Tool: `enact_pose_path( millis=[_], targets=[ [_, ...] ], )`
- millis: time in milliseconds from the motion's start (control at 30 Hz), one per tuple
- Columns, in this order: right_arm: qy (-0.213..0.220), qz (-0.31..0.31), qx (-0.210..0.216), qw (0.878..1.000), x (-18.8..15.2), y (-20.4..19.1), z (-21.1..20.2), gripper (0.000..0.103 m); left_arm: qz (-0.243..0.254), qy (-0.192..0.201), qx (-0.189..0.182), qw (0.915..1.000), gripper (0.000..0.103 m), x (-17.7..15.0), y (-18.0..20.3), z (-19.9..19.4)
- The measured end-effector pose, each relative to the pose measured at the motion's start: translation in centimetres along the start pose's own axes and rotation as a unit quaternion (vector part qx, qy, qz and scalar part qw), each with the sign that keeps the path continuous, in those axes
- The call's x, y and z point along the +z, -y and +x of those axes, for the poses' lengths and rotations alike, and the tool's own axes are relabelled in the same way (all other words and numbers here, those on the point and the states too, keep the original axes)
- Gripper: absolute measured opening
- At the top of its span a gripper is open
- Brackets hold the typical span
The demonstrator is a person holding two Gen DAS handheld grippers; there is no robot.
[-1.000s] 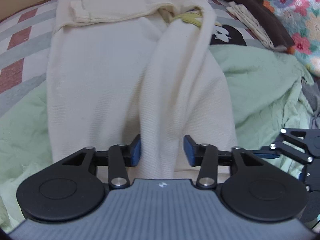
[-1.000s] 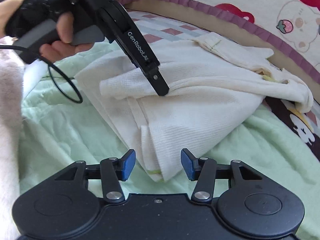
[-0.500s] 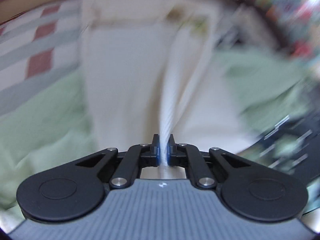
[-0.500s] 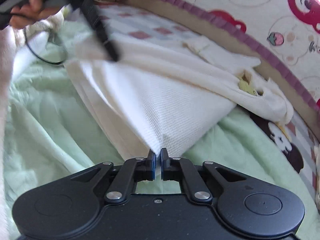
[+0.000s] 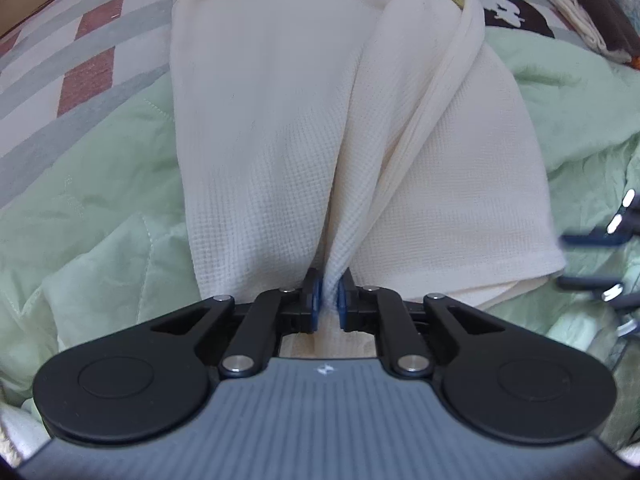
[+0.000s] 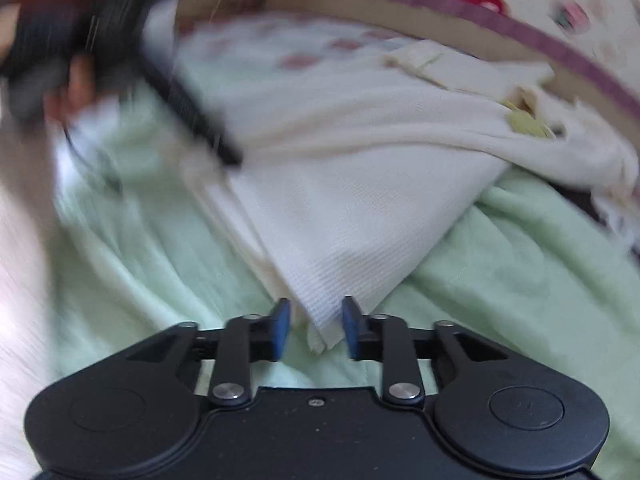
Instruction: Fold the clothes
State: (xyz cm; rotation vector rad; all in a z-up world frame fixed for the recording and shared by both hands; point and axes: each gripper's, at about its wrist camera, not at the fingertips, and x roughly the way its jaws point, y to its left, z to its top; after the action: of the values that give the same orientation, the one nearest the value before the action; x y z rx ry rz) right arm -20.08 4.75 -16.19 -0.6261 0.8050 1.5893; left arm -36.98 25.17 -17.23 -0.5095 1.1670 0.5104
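A cream waffle-knit garment [image 5: 280, 128] lies folded lengthwise on a light green blanket [image 5: 92, 208]. My left gripper [image 5: 327, 300] is shut on a ridge of the garment's near hem, and the cloth pulls up into a pleat from the pads. In the right wrist view the garment [image 6: 360, 200] shows as a folded corner pointing at me. My right gripper [image 6: 314, 326] is open, with that corner lying between its blue pads [image 6: 282, 324]. The left gripper [image 6: 188, 108] shows blurred at the upper left there.
A checked bed sheet [image 5: 92, 72] lies to the left under the blanket. A dark and cream cloth pile [image 5: 580, 12] sits at the far right. A cartoon-print bed border [image 6: 500, 12] runs behind the garment. The right gripper's fingers [image 5: 600, 260] show at the right edge.
Both grippers closed on the garment's hem half a second ago. The left one still grips it. The right gripper has opened and let its corner go.
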Motion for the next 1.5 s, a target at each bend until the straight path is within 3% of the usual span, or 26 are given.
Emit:
enact_pose_path(
  millis=[67,100,200,300,433,533,633,700,800,867,933,1000,1033,1067,1100,1167,1233,1300,1433,1500],
  targets=[
    [0.052,0.092,0.028,0.994,0.9,4.0,-2.0,0.053,0.002,0.001,0.001,1.0000,0.012,-0.2,0.0,-0.2],
    [0.079,0.140,0.037,0.986,1.4,6.2,-2.9,0.056,0.003,0.002,0.003,1.0000,0.012,-0.2,0.0,-0.4],
    [0.136,0.283,0.046,0.948,2.6,13.7,-3.6,0.060,0.009,-0.002,0.022,0.9997,0.019,-0.1,0.1,-1.3],
    [0.147,0.381,0.055,0.911,3.7,20.6,-1.8,0.061,-0.010,0.026,0.068,0.9973,0.022,-0.4,-0.8,-3.7],
    [0.144,0.463,0.059,0.873,4.7,26.1,1.8,0.061,-0.057,0.098,0.029,0.9931,0.022,0.5,-2.3,-7.0],
    [0.148,0.518,0.060,0.840,4.9,28.9,4.2,0.061,-0.036,0.162,-0.008,0.9861,0.023,2.6,-1.2,-8.4],
    [0.153,0.539,0.046,0.827,5.3,30.1,6.1,0.061,0.020,0.211,-0.049,0.9762,0.031,5.7,2.1,-7.7],
    [0.160,0.545,0.027,0.822,5.8,30.7,7.0,0.061,0.068,0.218,-0.069,0.9712,0.034,7.5,4.2,-5.9],
    [0.180,0.555,0.007,0.812,6.4,31.6,7.8,0.065,0.138,0.197,-0.076,0.9678,0.034,9.1,6.4,-2.5],
    [0.202,0.562,-0.006,0.802,6.6,32.1,8.1,0.067,0.149,0.177,-0.071,0.9703,0.033,8.9,6.8,-0.4],
    [0.223,0.561,-0.019,0.797,6.9,32.7,8.4,0.068,0.138,0.164,-0.090,0.9725,0.034,8.2,6.3,1.0],
    [0.241,0.546,-0.038,0.801,7.6,33.1,8.8,0.067,0.142,0.158,-0.100,0.9721,0.034,7.4,6.0,2.0],
    [0.246,0.534,-0.043,0.808,8.0,33.3,9.0,0.061,0.154,0.160,-0.094,0.9705,0.034,7.1,6.0,2.3],
    [0.252,0.521,-0.048,0.814,8.4,33.4,9.1,0.032,0.160,0.161,-0.093,0.9695,0.035,7.0,6.1,2.4],
    [0.255,0.505,-0.051,0.823,9.1,33.4,9.1,0.014,0.163,0.162,-0.094,0.9687,0.037,7.1,6.3,2.6],
    [0.255,0.465,-0.055,0.846,11.4,33.3,8.4,0.014,0.168,0.163,-0.096,0.9673,0.048,7.2,6.6,2.8],
    [0.255,0.424,-0.058,0.867,13.7,33.2,7.7,0.014,0.159,0.157,-0.095,0.9701,0.049,7.4,6.3,2.5],
    [0.244,0.365,-0.066,0.896,17.6,32.5,6.9,0.014,0.146,0.149,-0.094,0.9735,0.049,7.6,6.0,2.2],
    [0.219,0.235,-0.071,0.944,26.9,28.7,7.2,0.014,0.121,0.132,-0.090,0.9796,0.023,7.9,5.3,1.6],
    [0.199,0.171,-0.066,0.963,31.6,25.3,9.5,0.014,0.080,0.116,-0.100,0.9850,0.022,8.1,4.0,1.2]
  ],
)
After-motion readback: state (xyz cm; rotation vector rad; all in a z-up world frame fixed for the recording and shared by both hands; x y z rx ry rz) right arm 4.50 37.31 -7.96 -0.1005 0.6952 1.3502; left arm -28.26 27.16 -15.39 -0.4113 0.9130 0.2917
